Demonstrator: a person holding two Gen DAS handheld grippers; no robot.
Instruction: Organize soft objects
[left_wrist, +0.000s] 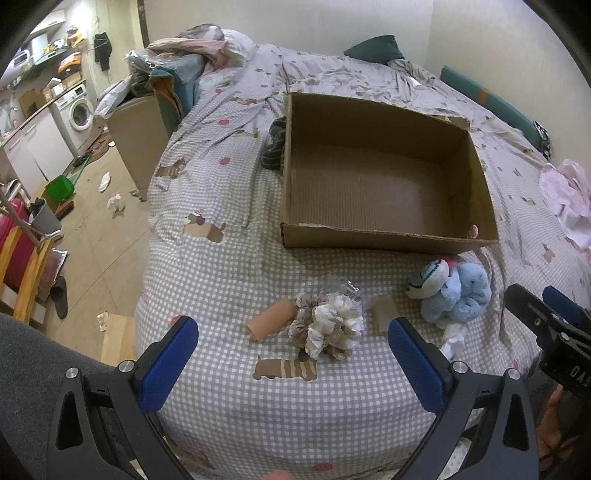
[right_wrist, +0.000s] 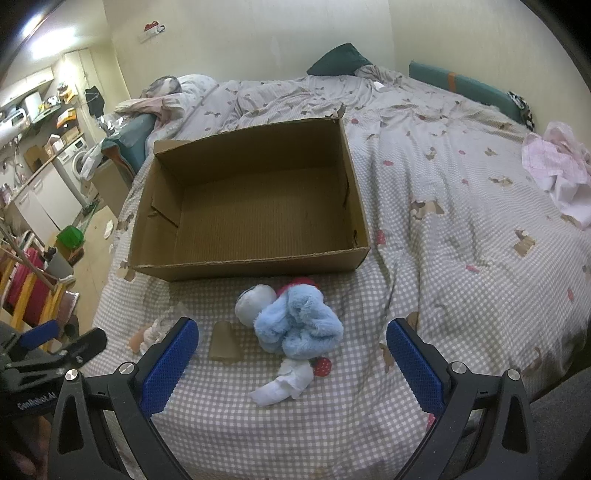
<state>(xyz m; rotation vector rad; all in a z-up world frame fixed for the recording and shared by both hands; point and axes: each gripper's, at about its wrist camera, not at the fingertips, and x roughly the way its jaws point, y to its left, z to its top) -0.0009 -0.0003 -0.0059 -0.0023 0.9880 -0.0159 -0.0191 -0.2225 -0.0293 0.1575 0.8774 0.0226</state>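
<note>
An open, empty cardboard box (left_wrist: 384, 236) (right_wrist: 251, 264) stands on the checked bedspread. In front of it lie a bundle of beige and white scrunchies (left_wrist: 327, 326), a peach foam roll (left_wrist: 271, 323), a blue plush toy (left_wrist: 458, 295) (right_wrist: 295, 323), a white crumpled cloth (right_wrist: 284, 384) and a small brown card piece (right_wrist: 223, 341). My left gripper (left_wrist: 291, 339) is open and empty, just short of the scrunchies. My right gripper (right_wrist: 291, 343) is open and empty, its fingers either side of the plush toy and short of it.
A pink garment (right_wrist: 557, 166) lies at the bed's right. Dark socks (left_wrist: 275, 144) lie left of the box. Piled bedding (left_wrist: 192, 55) and a green pillow (left_wrist: 375, 48) sit at the far end. The floor at left holds a laundry box (left_wrist: 138, 136) and litter.
</note>
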